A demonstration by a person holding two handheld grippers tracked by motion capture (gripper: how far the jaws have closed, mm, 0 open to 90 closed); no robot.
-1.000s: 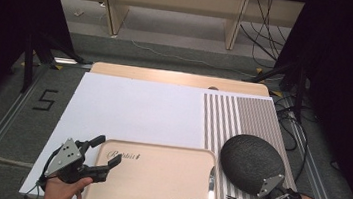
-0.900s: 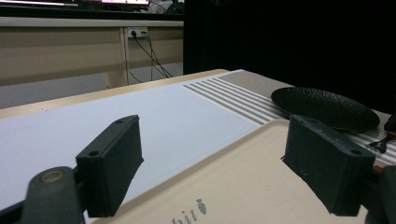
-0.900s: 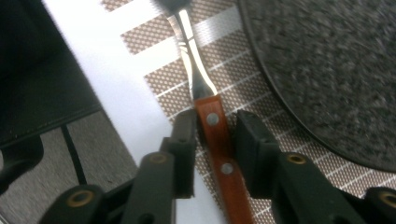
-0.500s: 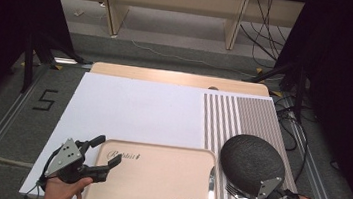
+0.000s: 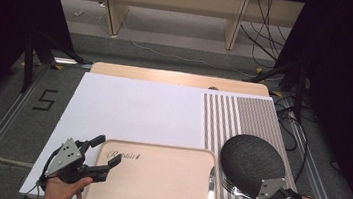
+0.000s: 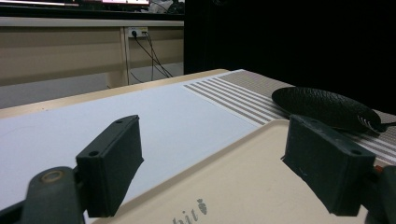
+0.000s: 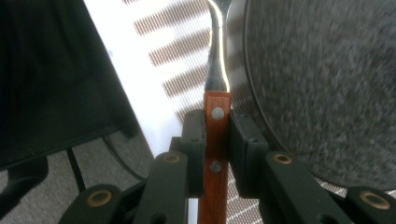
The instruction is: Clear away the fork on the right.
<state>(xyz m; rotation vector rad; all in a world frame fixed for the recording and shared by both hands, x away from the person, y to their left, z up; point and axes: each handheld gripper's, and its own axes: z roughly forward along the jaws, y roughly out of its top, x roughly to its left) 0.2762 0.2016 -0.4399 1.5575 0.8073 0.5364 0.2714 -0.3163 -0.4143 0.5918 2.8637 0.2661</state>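
Clamped, right gripper [image 7: 216,140] jaws, on wooden-handled steel fork [image 7: 216,135] beside dark round speckled plate [image 7: 327,84]; spread wide, left gripper [image 6: 233,168] jaws, over beige tray [image 6: 243,186].

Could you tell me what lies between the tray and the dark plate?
In the high view, a knife lies on the tray's right rim, then bare striped mat up to the plate.

Showing dark speckled grey plate [image 5: 252,161], reddish-brown wooden fork handle [image 7: 214,154] with silver rivets, beige tray [image 5: 155,182] bearing rabbit print, brown-and-white striped mat [image 5: 243,117], white sheet [image 5: 133,109], black fingers [image 6: 112,163].
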